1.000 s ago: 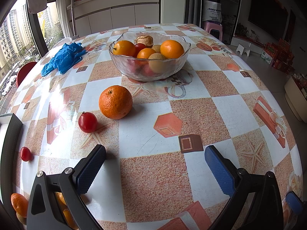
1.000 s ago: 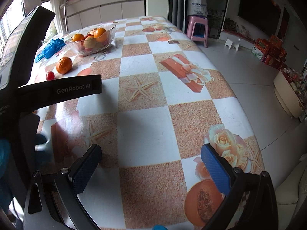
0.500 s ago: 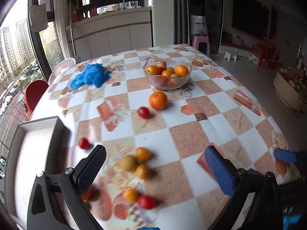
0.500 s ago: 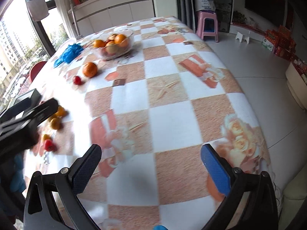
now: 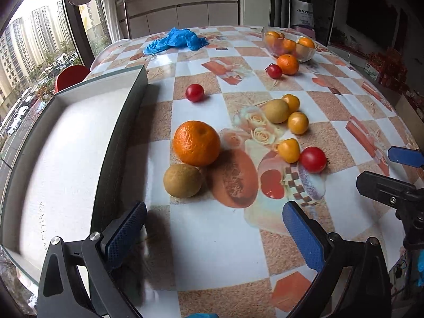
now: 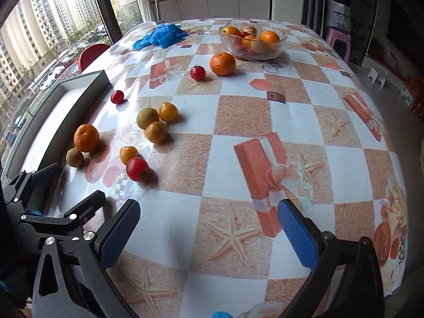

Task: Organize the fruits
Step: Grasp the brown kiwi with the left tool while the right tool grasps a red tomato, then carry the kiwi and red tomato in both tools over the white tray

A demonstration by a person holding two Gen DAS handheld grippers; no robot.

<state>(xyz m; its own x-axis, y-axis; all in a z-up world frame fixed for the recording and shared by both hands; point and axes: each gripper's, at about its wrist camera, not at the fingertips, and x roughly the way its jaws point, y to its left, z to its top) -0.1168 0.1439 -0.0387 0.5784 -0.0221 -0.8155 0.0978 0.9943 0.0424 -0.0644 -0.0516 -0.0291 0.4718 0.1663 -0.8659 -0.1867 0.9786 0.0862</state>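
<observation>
The table [image 6: 265,122], under its checkered cloth printed with starfish and gift boxes, shows nearly whole only in the right wrist view; the left wrist view looks closely into the shallow grey-walled tray [image 5: 66,143], bare white inside, at the table's left edge. The glass bowl [image 6: 253,53] at the far end holds oranges and other fruit (its contents are plainer from the right). A crumpled blue cloth [image 5: 176,41] lies far back, well apart from the loose fruit.

A large orange [image 5: 196,143] with dimpled skin sits just beside the tray wall, touching a brownish-green fruit [image 5: 182,180]. Near them lie a red tomato [image 5: 312,159] against a small yellow-orange fruit [image 5: 288,150], and beyond, three more small fruits clustered. Another orange [image 6: 222,63] and tomato [image 6: 197,73] rest near the bowl.

The left gripper [image 5: 214,225] and right gripper [image 6: 209,228] both hang above the cloth with blue pads spread wide, holding nothing.
</observation>
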